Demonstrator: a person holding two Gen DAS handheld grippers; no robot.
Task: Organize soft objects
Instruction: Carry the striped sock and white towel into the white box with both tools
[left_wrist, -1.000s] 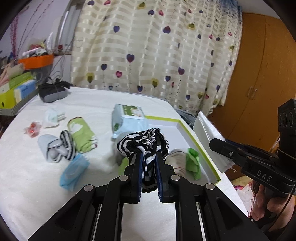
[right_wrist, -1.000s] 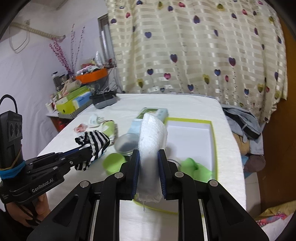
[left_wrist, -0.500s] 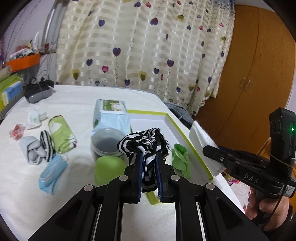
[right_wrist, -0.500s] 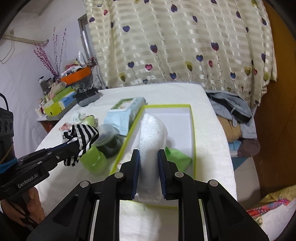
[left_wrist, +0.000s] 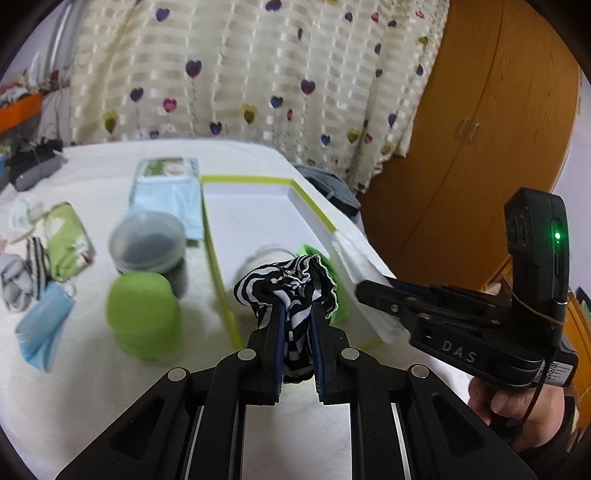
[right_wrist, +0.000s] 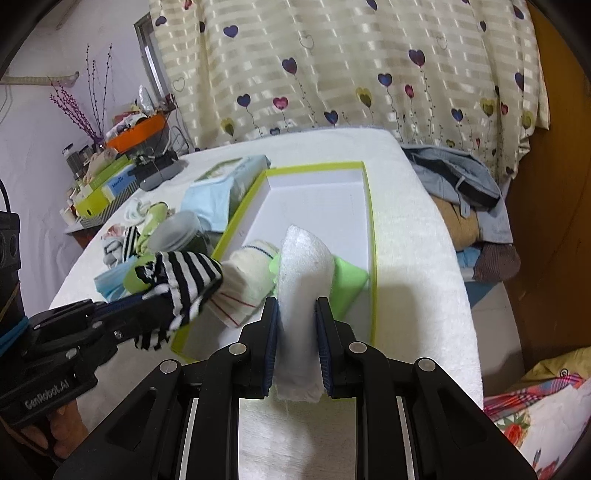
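Currently the task stands partway complete, as judged from how the items lie.

At the far left of the left wrist view, several soft items lie loose on the white table cover, outside the box: a grey-and-striped sock bundle, a blue face mask below it, and a green patterned roll just beside them. These appear unsorted. A lidded plastic jar and a green cup stand nearer the centre; whether they belong to the task cannot be told.

Right of these sits the green-rimmed white box. In the right wrist view its near end already holds a cream sock roll and a green cloth, touching or nearly so. The far end of the box is bare.

At centre, the left gripper is pinched tight on a black-and-white striped sock, held above the near left rim of the box. At right in the same view, the right gripper clamps a white foam pad; the right wrist view shows the pad upright between the pads, over the box's near end.

Remaining, in all likelihood: release both held items into the box, then collect the loose items at left.
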